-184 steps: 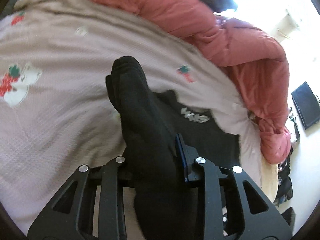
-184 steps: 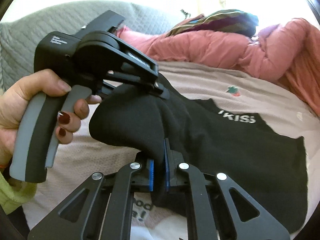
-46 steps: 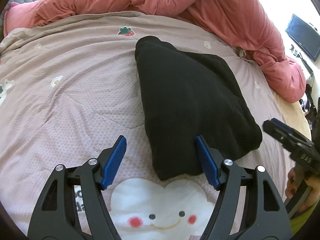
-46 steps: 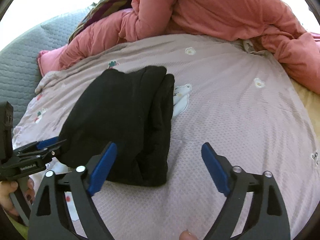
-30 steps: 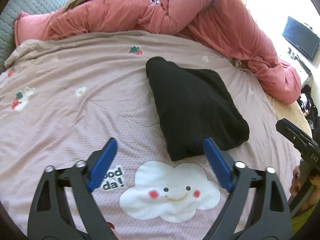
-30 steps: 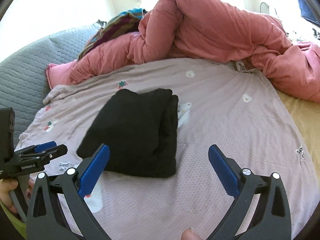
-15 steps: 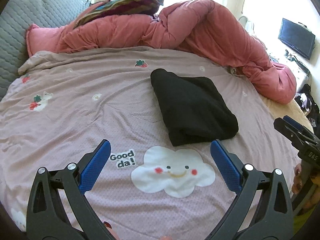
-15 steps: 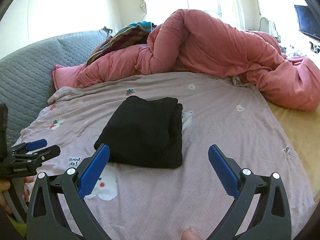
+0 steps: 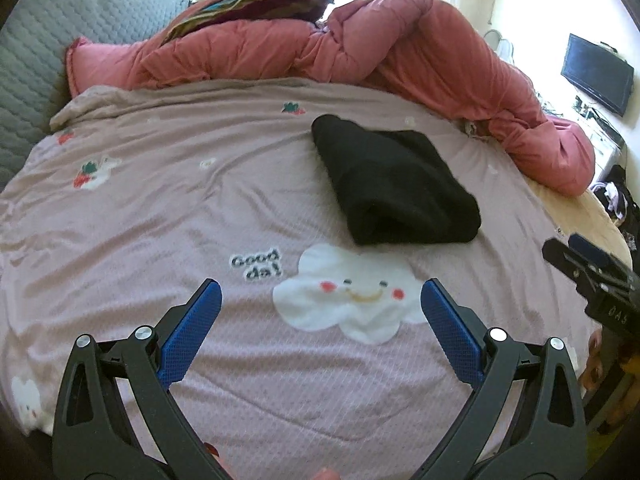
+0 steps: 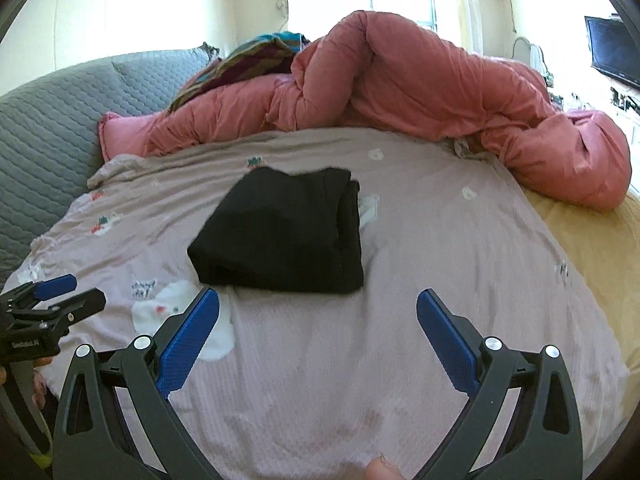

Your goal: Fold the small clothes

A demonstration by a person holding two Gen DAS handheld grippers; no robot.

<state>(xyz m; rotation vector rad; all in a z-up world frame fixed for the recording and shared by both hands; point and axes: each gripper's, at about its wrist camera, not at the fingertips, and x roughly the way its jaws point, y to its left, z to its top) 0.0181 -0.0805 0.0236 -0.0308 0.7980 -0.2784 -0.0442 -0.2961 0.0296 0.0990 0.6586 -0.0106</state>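
A black garment (image 9: 394, 184) lies folded into a compact rectangle on the pink bedsheet (image 9: 160, 208); it also shows in the right wrist view (image 10: 284, 236). My left gripper (image 9: 318, 292) is open and empty, well back from the garment, above a white cloud print. My right gripper (image 10: 318, 300) is open and empty, just short of the garment's near edge. Each gripper shows at the edge of the other's view: the right one (image 9: 580, 264) and the left one (image 10: 52, 296).
A bunched salmon-pink duvet (image 10: 400, 92) runs along the far side of the bed. A striped cloth (image 9: 260, 0) lies on it. A grey quilted headboard (image 10: 60, 104) is at the left. A dark screen (image 9: 596, 72) stands at the right, beyond the bed edge.
Both grippers let go of the garment and have pulled back and up from it, jaws wide. The folded garment stays flat on the sheet.
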